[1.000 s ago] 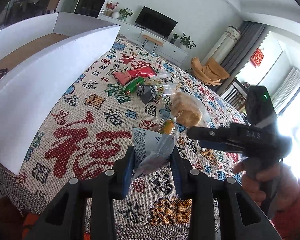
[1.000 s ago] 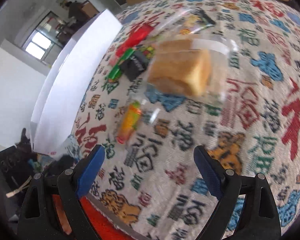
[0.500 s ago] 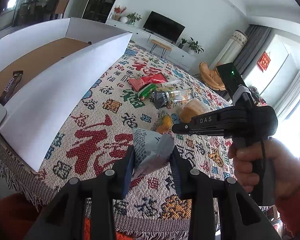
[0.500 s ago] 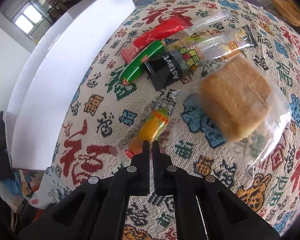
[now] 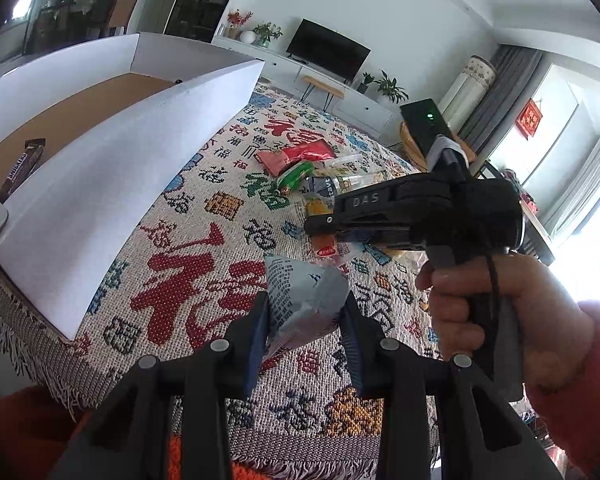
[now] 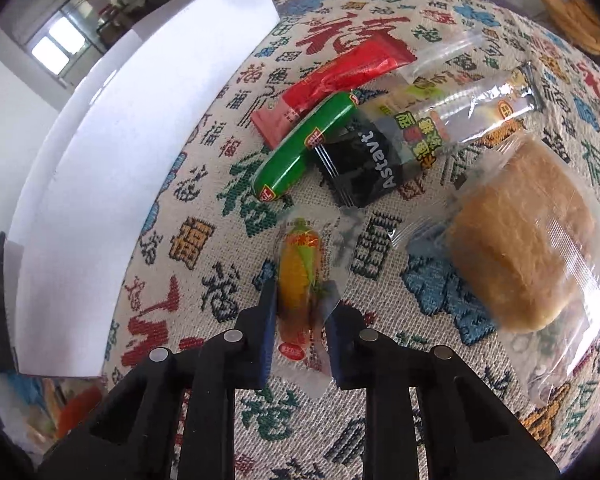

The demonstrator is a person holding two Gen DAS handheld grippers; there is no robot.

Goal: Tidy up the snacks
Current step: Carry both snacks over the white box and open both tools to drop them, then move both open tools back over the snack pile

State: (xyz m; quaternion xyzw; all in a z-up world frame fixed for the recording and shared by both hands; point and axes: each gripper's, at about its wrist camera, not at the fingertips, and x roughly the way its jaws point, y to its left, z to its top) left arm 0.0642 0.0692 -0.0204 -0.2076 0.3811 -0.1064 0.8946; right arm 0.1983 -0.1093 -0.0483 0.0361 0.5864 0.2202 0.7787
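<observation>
1. Only in the left wrist view: inside of the white box (image 5: pixel 112 152) at upper left, with a brown chocolate bar (image 5: pixel 22 168) lying on its brown floor.
2. Also only there: TV (image 5: pixel 328 52) far back, and the right hand (image 5: pixel 496 304) at right, wrapped around its black tool.
3. Only in the right wrist view, clearly: bread in clear wrap (image 6: pixel 524 240) at right, green sausage (image 6: pixel 304 148), black packet (image 6: pixel 364 164) and red packet (image 6: pixel 332 84) near the middle, all on the patterned cloth (image 6: pixel 204 240).
4. Left gripper (image 5: pixel 304 316), bottom middle: jaws partly closed, pinching a pale blue snack bag (image 5: pixel 300 292) above the cloth.
5. Right gripper (image 6: pixel 300 320), bottom middle: jaws close together, squeezing a corn snack (image 6: pixel 300 272) lying on the cloth.
</observation>
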